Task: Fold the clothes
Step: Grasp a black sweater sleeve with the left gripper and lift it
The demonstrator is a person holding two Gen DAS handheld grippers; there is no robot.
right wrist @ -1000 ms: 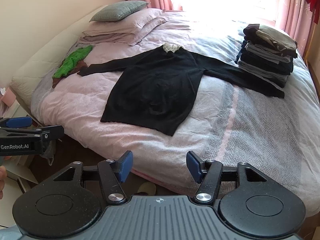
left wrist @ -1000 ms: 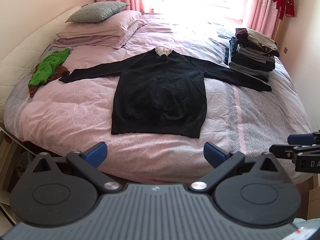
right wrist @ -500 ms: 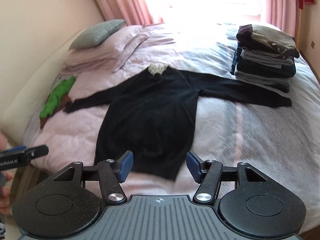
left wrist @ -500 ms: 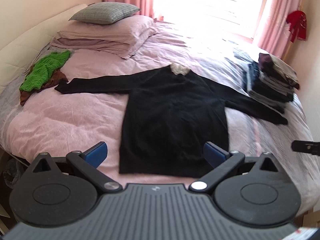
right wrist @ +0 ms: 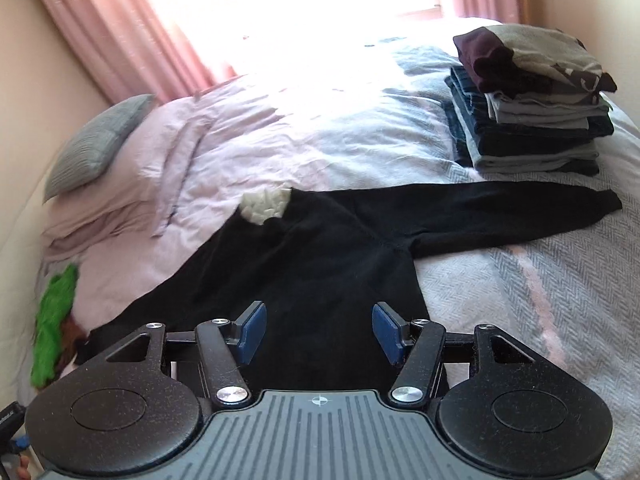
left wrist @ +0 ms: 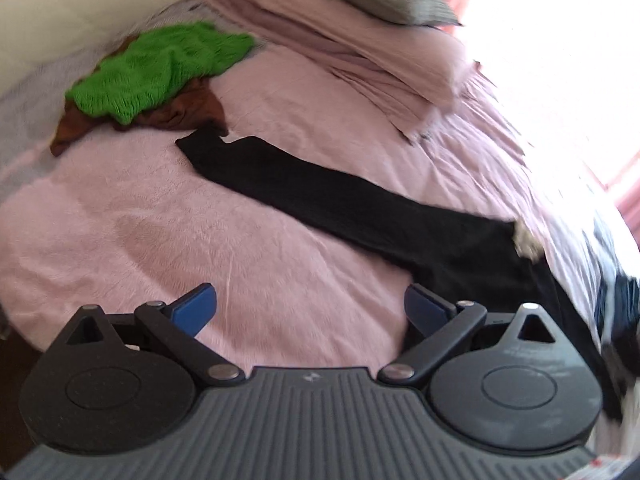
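A black sweater (right wrist: pixel 320 264) with a white collar (right wrist: pixel 266 204) lies flat on the pink bed, both sleeves spread out. In the left wrist view its left sleeve (left wrist: pixel 304 184) runs diagonally towards the green garment. My left gripper (left wrist: pixel 310 310) hovers open over bare pink cover, near that sleeve's armpit. My right gripper (right wrist: pixel 318 332) is open above the sweater's body, nothing between its fingers. The right sleeve (right wrist: pixel 516 212) stretches towards the folded pile.
A stack of folded clothes (right wrist: pixel 532 116) stands at the bed's right side. A crumpled green knit (left wrist: pixel 160 68) on a brown garment (left wrist: pixel 188 110) lies at the left. Pillows (left wrist: pixel 360 40) sit by the headboard; pink curtains (right wrist: pixel 120 28) frame a bright window.
Both grippers have moved forward over the bed and lower. The left one swung left towards the left sleeve; the right one came over the sweater's body. The sweater itself has not moved.
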